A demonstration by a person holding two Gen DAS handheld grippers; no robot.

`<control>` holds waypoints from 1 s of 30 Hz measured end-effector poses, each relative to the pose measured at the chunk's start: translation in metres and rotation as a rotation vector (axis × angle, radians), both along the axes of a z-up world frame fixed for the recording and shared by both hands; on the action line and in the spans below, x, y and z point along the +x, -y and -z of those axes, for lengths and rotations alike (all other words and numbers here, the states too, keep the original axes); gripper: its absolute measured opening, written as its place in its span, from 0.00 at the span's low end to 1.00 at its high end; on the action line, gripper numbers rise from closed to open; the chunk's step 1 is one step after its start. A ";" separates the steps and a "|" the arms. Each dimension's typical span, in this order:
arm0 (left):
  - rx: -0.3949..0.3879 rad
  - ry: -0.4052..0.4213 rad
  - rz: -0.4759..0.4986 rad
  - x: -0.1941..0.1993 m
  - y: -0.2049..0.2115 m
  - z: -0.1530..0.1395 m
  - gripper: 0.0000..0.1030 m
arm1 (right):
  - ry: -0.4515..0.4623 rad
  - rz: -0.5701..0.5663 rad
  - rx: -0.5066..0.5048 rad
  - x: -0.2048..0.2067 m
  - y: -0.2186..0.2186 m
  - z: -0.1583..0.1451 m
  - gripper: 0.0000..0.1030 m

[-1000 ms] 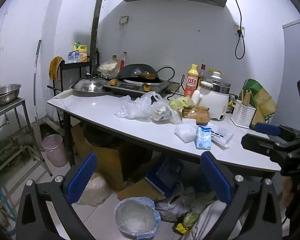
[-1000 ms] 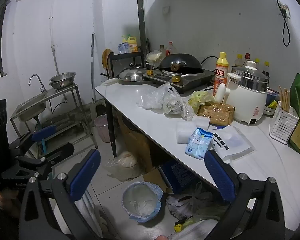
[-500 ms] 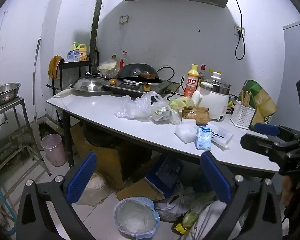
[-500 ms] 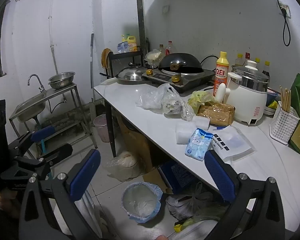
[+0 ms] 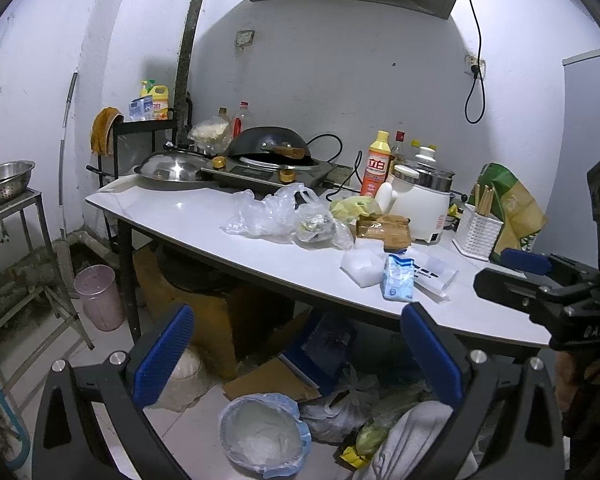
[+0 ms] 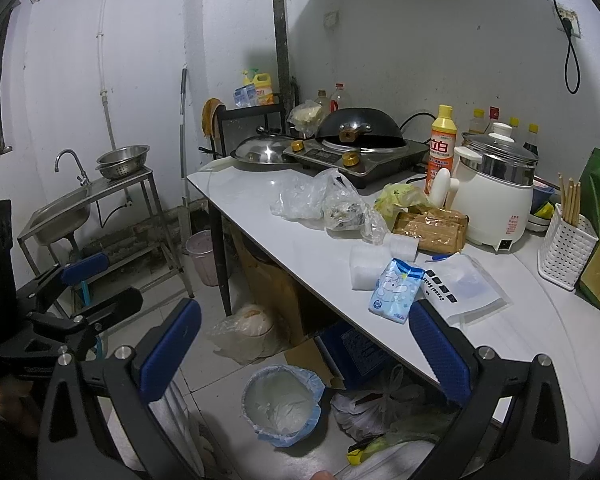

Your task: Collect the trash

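Note:
On the white table (image 5: 180, 208) lie crumpled clear plastic bags (image 5: 268, 216), a yellow-green bag (image 5: 354, 204), a brown packet (image 5: 384, 228), a white foam piece (image 5: 362, 266), a blue tissue pack (image 5: 398, 278) and a clear zip bag (image 5: 436, 272). A bin with a blue liner (image 5: 264, 432) stands on the floor below. My left gripper (image 5: 298, 354) is open and empty, short of the table edge. To its right my right gripper (image 5: 532, 276) hovers at the table edge. In the right wrist view the right gripper (image 6: 304, 352) is open and empty, above the bin (image 6: 282, 400) and near the tissue pack (image 6: 396, 290).
A wok on a stove (image 5: 272, 152), a steel lid (image 5: 168, 168), a rice cooker (image 5: 420, 204), a detergent bottle (image 5: 376, 168) and a chopstick holder (image 5: 476, 232) crowd the table's back. Bags, cardboard and a blue box (image 5: 328, 348) lie under it. A steel sink stand (image 6: 80, 208) and pink bin (image 6: 204, 256) are at the left.
Almost nothing: the left wrist view has drifted slightly, so the table items sit a little further left. Both grippers remain open and empty.

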State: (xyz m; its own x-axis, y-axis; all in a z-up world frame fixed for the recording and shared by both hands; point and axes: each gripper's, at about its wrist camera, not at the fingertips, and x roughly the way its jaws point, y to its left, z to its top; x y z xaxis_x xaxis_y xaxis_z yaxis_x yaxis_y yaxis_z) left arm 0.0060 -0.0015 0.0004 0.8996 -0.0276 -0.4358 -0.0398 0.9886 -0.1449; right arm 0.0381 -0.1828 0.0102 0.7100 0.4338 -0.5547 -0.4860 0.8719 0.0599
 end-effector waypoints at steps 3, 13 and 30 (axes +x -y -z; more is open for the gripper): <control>-0.005 -0.001 -0.004 0.001 0.001 -0.001 1.00 | 0.002 0.002 0.000 0.000 0.000 0.000 1.00; -0.013 0.003 -0.010 -0.003 -0.006 0.000 1.00 | 0.002 0.004 0.000 0.000 0.003 -0.003 1.00; -0.010 0.004 -0.017 -0.003 -0.005 -0.001 1.00 | -0.007 0.009 0.005 -0.002 0.003 -0.003 1.00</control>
State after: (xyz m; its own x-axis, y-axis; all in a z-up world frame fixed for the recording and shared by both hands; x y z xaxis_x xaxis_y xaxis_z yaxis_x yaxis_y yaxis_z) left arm 0.0033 0.0039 0.0018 0.9018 -0.0165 -0.4319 -0.0559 0.9864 -0.1546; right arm 0.0356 -0.1853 0.0134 0.7098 0.4302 -0.5578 -0.4776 0.8760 0.0678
